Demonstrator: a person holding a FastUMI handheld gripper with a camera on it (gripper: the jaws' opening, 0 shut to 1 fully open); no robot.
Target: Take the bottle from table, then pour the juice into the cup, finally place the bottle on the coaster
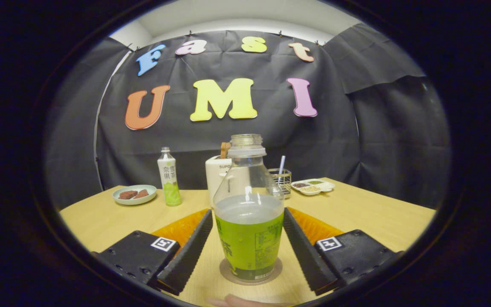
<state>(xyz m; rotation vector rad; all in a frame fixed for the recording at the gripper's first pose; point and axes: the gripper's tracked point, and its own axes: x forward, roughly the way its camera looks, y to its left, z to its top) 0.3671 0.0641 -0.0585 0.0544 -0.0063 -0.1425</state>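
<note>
Gripper point(249, 226) fingers spread wide, one on each side of the bottle point(249, 221), neither finger touching it; clear gaps at 9 and 3 o'clock of the bottle body. Jaws open, nothing gripped.

Bottle stands upright between the fingers, cap off, neck open at 12 o'clock. Clear upper part, green label wrap on the lower half, pale liquid level just above the label. It sits on a round coaster point(228, 273), whose rim shows around the base, most clearly at 6 to 9 o'clock.

Wooden table point(369, 213) carries everything. Beyond the bottle, directly behind it at 12 o'clock, a white appliance point(216, 175), partly hidden, with a brown handle-like piece on top. At 10 o'clock from the bottle, a second smaller bottle point(168, 179), capped, white and green label, upright. Further out at 10 o'clock, a small plate point(134, 195) with brownish food pieces. At 1 o'clock, a wire holder point(281, 177) with a pale utensil standing in it. Just past that at 2 o'clock, a white divided dish point(313, 186) holding small portions.

Bit of a hand point(245, 302) visible at 6 o'clock, below the coaster. No cup identifiable.
</note>
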